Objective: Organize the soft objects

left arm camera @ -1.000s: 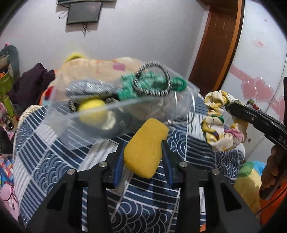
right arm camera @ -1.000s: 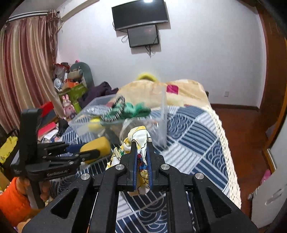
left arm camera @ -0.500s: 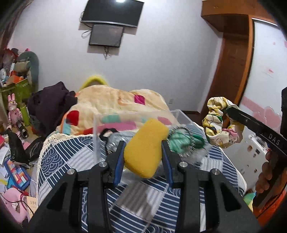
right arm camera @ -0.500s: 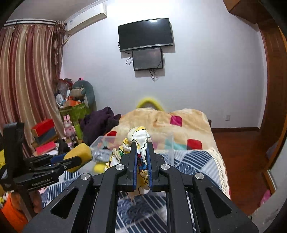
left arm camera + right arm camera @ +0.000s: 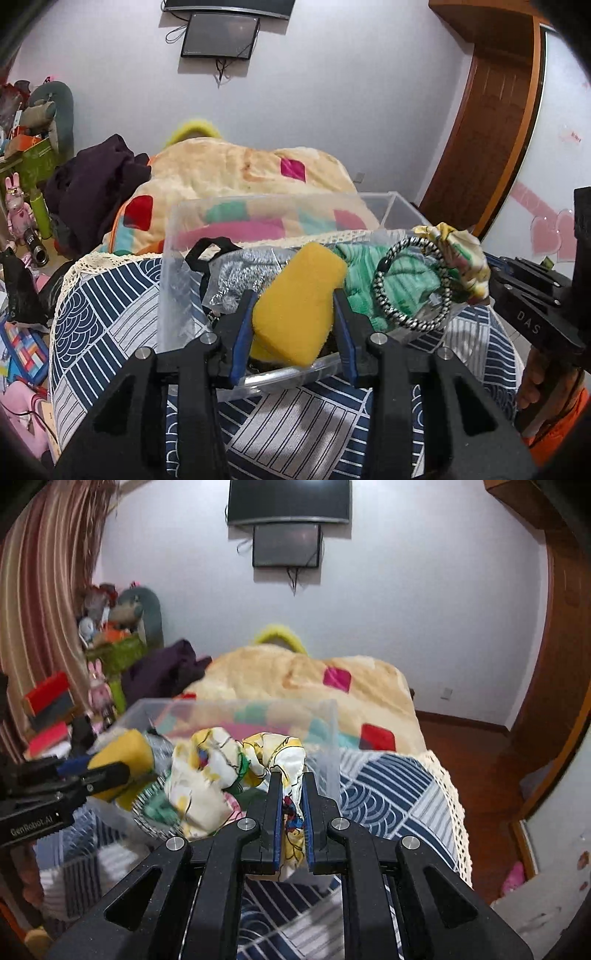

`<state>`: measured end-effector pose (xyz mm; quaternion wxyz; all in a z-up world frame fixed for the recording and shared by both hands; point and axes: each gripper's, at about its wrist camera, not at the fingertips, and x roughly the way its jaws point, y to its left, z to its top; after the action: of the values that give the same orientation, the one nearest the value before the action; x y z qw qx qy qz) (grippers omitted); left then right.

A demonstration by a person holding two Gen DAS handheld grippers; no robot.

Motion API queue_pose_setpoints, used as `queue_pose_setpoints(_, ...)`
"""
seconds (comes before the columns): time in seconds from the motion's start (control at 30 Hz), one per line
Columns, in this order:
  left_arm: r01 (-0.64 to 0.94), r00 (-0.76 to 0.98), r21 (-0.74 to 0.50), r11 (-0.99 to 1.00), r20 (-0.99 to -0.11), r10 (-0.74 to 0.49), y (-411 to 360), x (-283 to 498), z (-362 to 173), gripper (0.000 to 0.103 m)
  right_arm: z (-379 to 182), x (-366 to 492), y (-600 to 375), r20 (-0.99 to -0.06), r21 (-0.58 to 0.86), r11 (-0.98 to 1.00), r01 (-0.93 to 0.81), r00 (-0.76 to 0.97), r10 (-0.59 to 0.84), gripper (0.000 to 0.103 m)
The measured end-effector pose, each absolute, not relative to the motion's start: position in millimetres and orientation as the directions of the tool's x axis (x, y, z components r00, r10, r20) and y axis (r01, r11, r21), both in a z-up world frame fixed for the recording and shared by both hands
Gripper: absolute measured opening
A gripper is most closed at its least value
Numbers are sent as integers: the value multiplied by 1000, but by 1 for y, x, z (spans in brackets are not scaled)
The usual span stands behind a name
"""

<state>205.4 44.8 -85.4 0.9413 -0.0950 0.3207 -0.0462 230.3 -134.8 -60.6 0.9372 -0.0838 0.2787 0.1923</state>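
A clear plastic bin stands on the bed. In it lie a green knit cloth, a silvery cloth and a black-and-white braided ring. My left gripper is shut on a yellow sponge, held over the bin's near rim. My right gripper is shut on a yellow patterned scrunchie, which hangs over the bin's right side.
The bed carries a blue-and-white patterned cover and a beige blanket with coloured squares. Toys and boxes crowd the floor and shelf at left. A wooden door and a wardrobe stand at right. Two screens hang on the wall.
Both grippers have moved toward the bin and tipped down over it, still holding the sponge and the scrunchie. The bin now sits right under both of them.
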Motion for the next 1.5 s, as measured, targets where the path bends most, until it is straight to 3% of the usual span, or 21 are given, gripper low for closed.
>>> queue_pose_setpoints(0.07, 31, 786, -190, 981, -602, -141, 41, 205, -86, 46, -58, 227, -140, -554, -33, 912, -409, 767, 324, 18)
queue_pose_setpoints(0.13, 33, 781, -179, 983, -609, -137, 40, 205, -87, 52, -54, 223, -146, -540, -8, 910, -414, 768, 344, 35)
queue_pose_setpoints(0.2, 33, 782, -172, 985, -609, -132, 39, 201, -87, 54, -51, 221, -150, -522, 7, 908, -418, 773, 360, 45)
queue_pose_setpoints(0.47, 34, 810, -209, 977, -566, -149, 48, 179, -66, 59, -33, 207, -149, -472, 3, 900, -437, 792, 386, 46)
queue_pose_setpoints(0.67, 53, 875, -210, 976, -461, -147, 48, 140, -27, 59, -8, 179, -151, -394, 7, 878, -478, 806, 442, 46)
queue_pose_setpoints(0.8, 69, 911, -186, 980, -389, -138, 45, 111, -3, 59, 10, 151, -152, -302, -6, 864, -503, 825, 478, 68)
queue_pose_setpoints(0.9, 75, 931, -150, 986, -344, -123, 37, 89, 13, 60, 20, 134, -154, -252, -5, 853, -522, 826, 504, 72)
queue_pose_setpoints(1.03, 68, 953, -118, 991, -286, -100, 29, 62, 27, 78, 27, 124, -156, -221, 23, 848, -530, 824, 522, 88)
queue_pose_setpoints(1.17, 50, 962, -94, 994, -263, -73, 23, 45, 31, 90, 26, 120, -153, -230, 27, 846, -532, 821, 523, 90)
queue_pose_setpoints(1.27, 38, 967, -81, 996, -248, -57, 20, 35, 32, 98, 22, 114, -152, -227, 28, 859, -511, 833, 504, 100)
queue_pose_setpoints(1.5, 33, 968, -74, 997, -248, -50, 17, 25, 29, 102, 14, 103, -160, -225, 53, 871, -488, 844, 486, 103)
